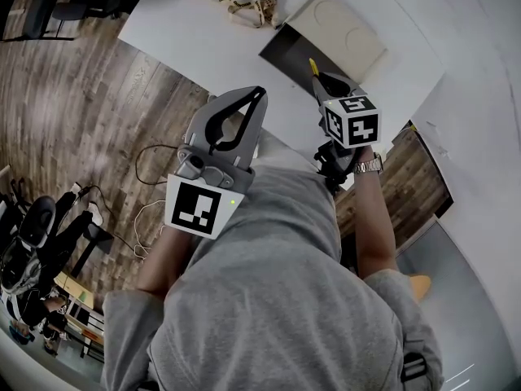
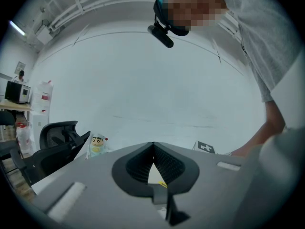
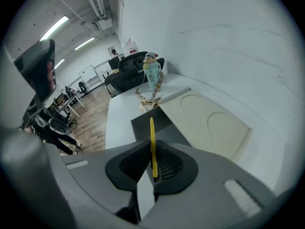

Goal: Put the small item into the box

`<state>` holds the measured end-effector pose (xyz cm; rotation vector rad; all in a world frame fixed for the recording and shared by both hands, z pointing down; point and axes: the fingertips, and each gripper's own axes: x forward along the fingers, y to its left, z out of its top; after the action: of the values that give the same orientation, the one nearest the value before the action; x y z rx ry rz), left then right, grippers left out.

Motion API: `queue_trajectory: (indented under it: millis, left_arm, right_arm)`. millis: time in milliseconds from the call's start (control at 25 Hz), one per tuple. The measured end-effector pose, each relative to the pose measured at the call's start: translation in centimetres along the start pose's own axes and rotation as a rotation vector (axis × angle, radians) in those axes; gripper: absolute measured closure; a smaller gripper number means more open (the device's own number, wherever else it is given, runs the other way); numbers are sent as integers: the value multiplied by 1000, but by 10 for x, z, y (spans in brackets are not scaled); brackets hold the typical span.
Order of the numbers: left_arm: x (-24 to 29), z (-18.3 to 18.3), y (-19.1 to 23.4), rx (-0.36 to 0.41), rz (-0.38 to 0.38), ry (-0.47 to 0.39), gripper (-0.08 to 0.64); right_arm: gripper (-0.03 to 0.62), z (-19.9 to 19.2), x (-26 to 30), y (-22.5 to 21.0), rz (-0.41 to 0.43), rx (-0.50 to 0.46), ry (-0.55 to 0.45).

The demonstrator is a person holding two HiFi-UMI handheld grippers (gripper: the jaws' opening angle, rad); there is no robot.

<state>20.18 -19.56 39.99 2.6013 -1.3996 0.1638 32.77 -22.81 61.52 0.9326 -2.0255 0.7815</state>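
The right hand-held gripper (image 1: 314, 73) is clenched on the small yellow item (image 3: 152, 144), a thin stick that stands up out of the pinched jaws. Its lower end is buried between the pads, so its full length cannot be read. In the head view the small yellow item shows only as a short sliver at 12 o'clock of the marker cube (image 1: 352, 120). It is in the gripper, not in the box.

The box (image 3: 143, 120) lies open on the white counter (image 3: 116, 123). Its dark inside is at 12 o'clock of the jaws in the right gripper view, and its cream lid (image 3: 209, 123), embossed with circles, is folded out flat at 2 o'clock. The gripper body cuts off the near edge of the box. Beyond it, at 12 o'clock, a cartoon figurine (image 3: 151, 75) stands with a patterned lanyard (image 3: 145, 98) trailing from it.

The left hand-held gripper (image 2: 153, 145) is closed tip to tip with nothing seen gripped (a pale patch and a yellow speck show through the gap lower down, too small to identify). From the head view it hangs at 9 o'clock of the right one, off the counter edge and over the wooden floor (image 1: 81, 96). The person's grey sweatshirt (image 1: 277, 300) hides both forearms.
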Motion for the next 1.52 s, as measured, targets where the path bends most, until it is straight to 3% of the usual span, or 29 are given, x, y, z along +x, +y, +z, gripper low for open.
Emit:
queue_trajectory:
  millis: [1520]
  left_arm:
    - [30, -22, -16, -16, -79, 60, 557]
  right_arm:
    - [540, -39, 59, -21, -28, 17, 168]
